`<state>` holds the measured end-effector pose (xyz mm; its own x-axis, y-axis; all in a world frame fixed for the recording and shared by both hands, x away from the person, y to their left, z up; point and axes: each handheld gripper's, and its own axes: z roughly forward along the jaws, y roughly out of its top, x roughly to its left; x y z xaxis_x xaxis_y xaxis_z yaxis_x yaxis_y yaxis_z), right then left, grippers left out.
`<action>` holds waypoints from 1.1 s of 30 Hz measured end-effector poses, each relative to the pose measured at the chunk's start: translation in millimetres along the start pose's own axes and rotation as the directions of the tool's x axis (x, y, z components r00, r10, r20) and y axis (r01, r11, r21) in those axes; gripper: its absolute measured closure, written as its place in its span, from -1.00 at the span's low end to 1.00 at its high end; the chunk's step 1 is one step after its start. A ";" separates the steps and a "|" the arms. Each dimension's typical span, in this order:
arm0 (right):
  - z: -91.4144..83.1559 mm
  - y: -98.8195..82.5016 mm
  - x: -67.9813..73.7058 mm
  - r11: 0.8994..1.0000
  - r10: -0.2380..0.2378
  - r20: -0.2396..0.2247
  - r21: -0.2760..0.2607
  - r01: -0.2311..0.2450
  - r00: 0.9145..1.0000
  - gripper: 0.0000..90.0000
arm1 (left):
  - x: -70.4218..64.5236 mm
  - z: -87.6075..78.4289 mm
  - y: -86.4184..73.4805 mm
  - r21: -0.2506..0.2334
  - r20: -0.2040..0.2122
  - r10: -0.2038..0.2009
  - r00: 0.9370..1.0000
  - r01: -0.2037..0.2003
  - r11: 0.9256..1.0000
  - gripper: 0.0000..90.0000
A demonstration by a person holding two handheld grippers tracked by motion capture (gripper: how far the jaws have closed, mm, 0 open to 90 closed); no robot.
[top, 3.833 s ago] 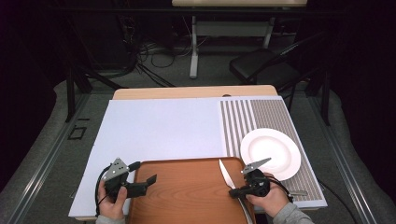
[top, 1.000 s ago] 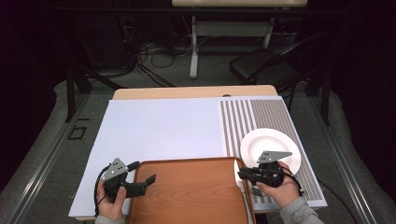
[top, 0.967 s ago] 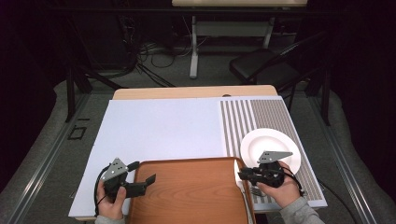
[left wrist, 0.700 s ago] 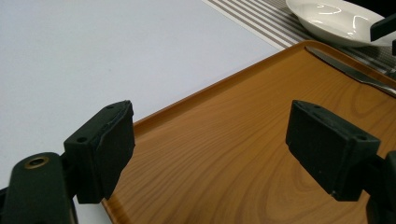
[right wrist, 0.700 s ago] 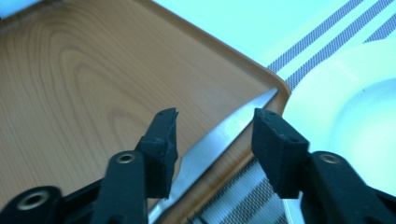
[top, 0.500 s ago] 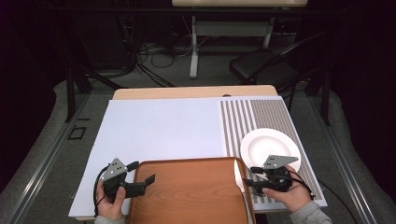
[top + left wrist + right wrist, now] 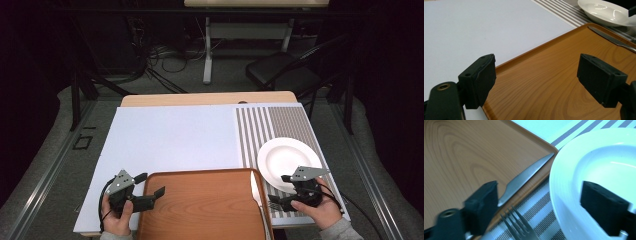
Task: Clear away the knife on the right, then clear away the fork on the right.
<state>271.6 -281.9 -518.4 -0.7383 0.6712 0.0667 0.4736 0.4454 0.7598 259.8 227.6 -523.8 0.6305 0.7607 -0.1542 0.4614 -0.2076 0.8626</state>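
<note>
A wooden tray [image 7: 200, 210] lies at the table's front edge. A knife [image 7: 255, 189] rests along the tray's right rim, its blade [image 7: 524, 178] pointing away from me. A white plate [image 7: 287, 159] sits on the striped mat just right of the tray. My right gripper [image 7: 276, 201] is open, low over the mat in front of the plate. In the right gripper view a fork [image 7: 519, 227] lies on the stripes between its jaws [image 7: 542, 205], untouched. My left gripper [image 7: 150, 185] hangs open over the tray's near left corner [image 7: 499, 100], its jaws [image 7: 539, 77] empty.
A white mat [image 7: 175, 135] covers the table's left and middle; a striped mat [image 7: 280, 125] covers the right. Beyond the far edge stand a dark chair [image 7: 285, 70] and a table leg with cables [image 7: 207, 50].
The right gripper has drawn back from the knife at the tray's rim, passed the plate's front edge, and dropped toward the table's front right. The left gripper has stayed put.
</note>
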 end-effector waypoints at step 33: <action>-29.6 -0.6 -13.3 0.969 -0.192 0.077 0.171 0.177 0.978 -0.63 | -2.4 -0.1 -0.3 0.003 -0.005 0.006 1.000 -0.006 1.000 -0.64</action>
<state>267.0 -308.6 -500.6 -0.7761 0.6170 -0.1304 0.4106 0.6515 0.6379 258.1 225.9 -523.6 0.6299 0.7627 -0.1469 0.4597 -0.2137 0.8620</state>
